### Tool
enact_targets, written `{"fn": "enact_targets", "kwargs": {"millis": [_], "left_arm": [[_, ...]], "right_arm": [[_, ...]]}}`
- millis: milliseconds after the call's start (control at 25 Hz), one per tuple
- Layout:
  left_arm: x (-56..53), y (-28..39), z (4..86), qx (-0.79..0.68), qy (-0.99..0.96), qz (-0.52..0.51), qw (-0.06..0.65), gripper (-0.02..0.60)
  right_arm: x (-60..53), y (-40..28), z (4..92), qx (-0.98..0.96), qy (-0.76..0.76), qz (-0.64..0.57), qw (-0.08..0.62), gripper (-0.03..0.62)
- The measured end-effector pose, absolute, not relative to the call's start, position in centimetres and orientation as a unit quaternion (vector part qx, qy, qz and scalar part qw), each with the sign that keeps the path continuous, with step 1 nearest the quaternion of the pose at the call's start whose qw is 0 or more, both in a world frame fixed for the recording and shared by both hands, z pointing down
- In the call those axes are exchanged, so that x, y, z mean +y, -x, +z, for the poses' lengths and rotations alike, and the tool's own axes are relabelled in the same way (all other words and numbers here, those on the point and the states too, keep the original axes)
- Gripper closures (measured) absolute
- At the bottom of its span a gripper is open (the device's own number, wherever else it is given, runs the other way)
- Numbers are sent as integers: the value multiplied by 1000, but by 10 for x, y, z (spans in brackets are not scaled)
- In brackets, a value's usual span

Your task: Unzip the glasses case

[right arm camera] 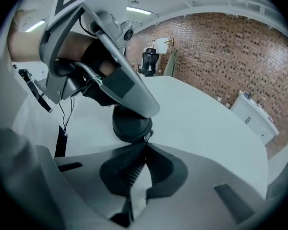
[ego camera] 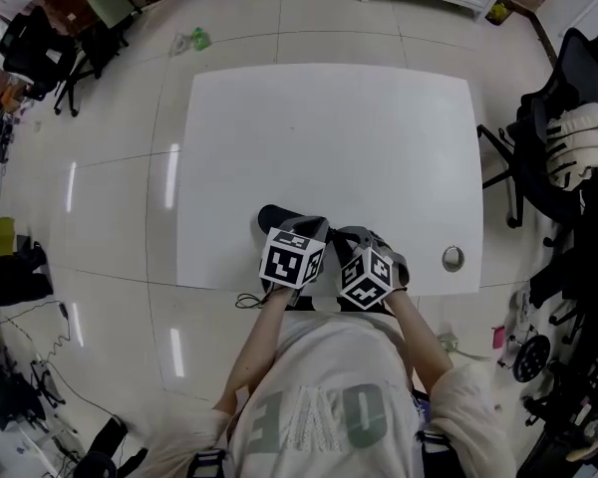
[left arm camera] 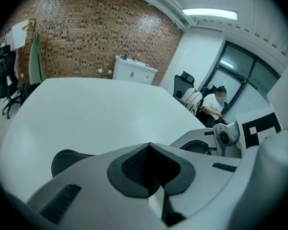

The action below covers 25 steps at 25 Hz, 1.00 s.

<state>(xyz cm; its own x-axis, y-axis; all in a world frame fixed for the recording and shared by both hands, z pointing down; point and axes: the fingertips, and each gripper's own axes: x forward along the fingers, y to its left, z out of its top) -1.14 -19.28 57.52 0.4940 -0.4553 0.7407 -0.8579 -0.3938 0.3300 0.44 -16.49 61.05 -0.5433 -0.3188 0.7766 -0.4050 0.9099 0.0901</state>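
1. Although the grippers cover most of it in the head view, the dark glasses case (ego camera: 275, 216) lies on the white table (ego camera: 329, 137), close to the near edge.
2. Only the right gripper view shows the case's rounded end and its small metal zipper pull (right arm camera: 147, 135). The pull sits right at the tips of the right gripper (right arm camera: 145, 146), whose jaws are closed together and pinch it.
3. The left gripper (left arm camera: 149, 146) has its jaws closed tip to tip, with nothing visible between them. Its own view shows just a dark piece of the case poking out to the left, beside the jaw.
4. Seen from the right gripper view, the left gripper lies across the top of the case.
5. In the head view the two grippers sit just beside each other. A round metal grommet (ego camera: 452, 258) is set into the table to their right, and a black office chair (ego camera: 558, 137) stands beyond that edge.
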Motion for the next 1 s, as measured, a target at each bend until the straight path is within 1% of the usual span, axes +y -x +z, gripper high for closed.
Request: {"fn": "enact_targets", "kwargs": {"millis": [320,440,520,720,1000], "left_arm": [[-197,15,573,-415,-786,270,370,578],[-202,28,564,-444,-786,236,360,578],[-205,37,559,-460,-784,230,348,578],[-206,34,567,-442,-788,271,333,578],[-207,23,574,-425,-795,270,337,578]], "right_arm": [[-184,4,608,-879,-176,22,442,594],[-196,-9,607,-864,-259,83,424,594],[-186,-11,606,-858,-281,121,412,594],[-137,16,611,-880,-203,102,418,594],[-161,6,620,-873,-212,84,431,594]]}}
